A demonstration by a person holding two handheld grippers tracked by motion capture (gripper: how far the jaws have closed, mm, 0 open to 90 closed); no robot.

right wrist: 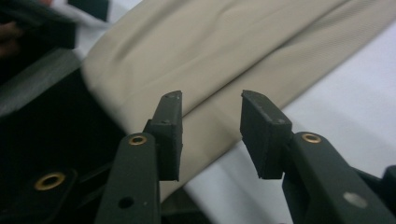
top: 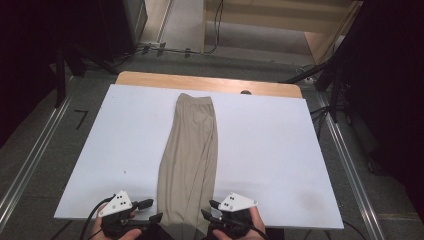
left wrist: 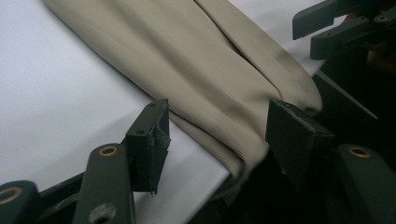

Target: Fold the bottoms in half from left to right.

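Left tongs (left wrist: 212, 128), right tongs (right wrist: 211, 122), parted around beige cloth (top: 190, 150)

Near end of beige trousers (top: 189, 150) cut off at bottom edge in high view, draped past the white table (top: 270, 145) edge between both sets of jaws. Far end cropped by top edge ahead of left gripper (left wrist: 217, 140). Hem beneath right gripper (right wrist: 210, 135) lost in darkness. Hands (top: 250, 227) cut off below. Contact between pads and cloth impossible to tell.
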